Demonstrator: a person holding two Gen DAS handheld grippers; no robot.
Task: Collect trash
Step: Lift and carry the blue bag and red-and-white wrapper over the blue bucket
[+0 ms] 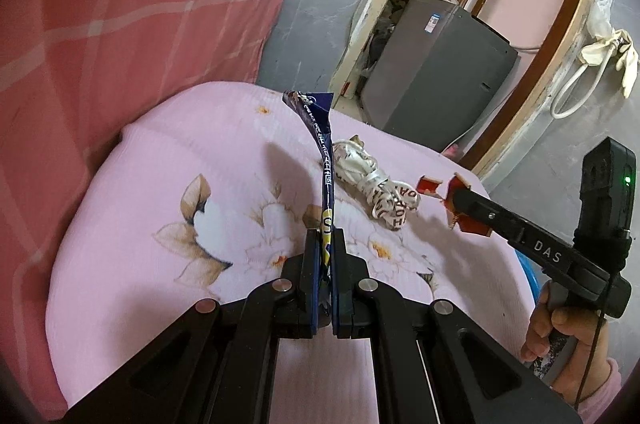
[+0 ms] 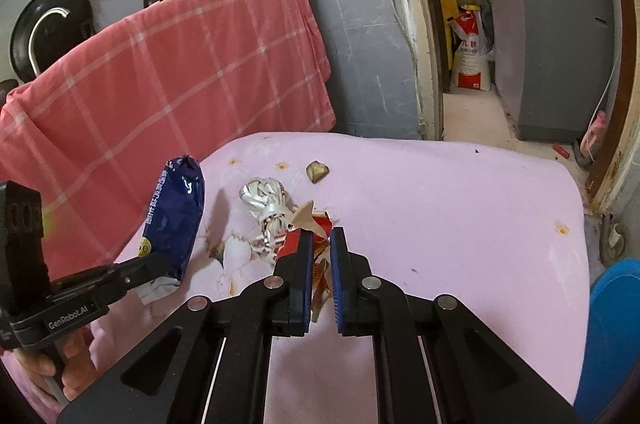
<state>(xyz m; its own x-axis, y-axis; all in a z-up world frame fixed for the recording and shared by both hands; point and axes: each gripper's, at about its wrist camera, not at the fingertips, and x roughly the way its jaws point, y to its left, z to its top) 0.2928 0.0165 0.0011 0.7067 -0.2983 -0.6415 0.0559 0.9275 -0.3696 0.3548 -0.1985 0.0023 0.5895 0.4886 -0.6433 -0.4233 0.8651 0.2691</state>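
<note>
my jaws have blue pads, holding a dark blue wrapper (image 1: 325, 160) and a red scrap (image 2: 298, 240). pink flowery tablecloth (image 2: 460, 208), silver-white crumpled wrapper (image 2: 266, 204), red checked cloth (image 2: 180, 72).

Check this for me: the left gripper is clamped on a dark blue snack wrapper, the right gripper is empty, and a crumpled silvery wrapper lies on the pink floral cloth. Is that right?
Not quite. The right gripper is not empty: the right wrist view shows it shut on a torn red wrapper. The rest holds: the left gripper is clamped on the dark blue snack wrapper, and the crumpled silvery wrapper lies on the pink floral cloth.
</note>
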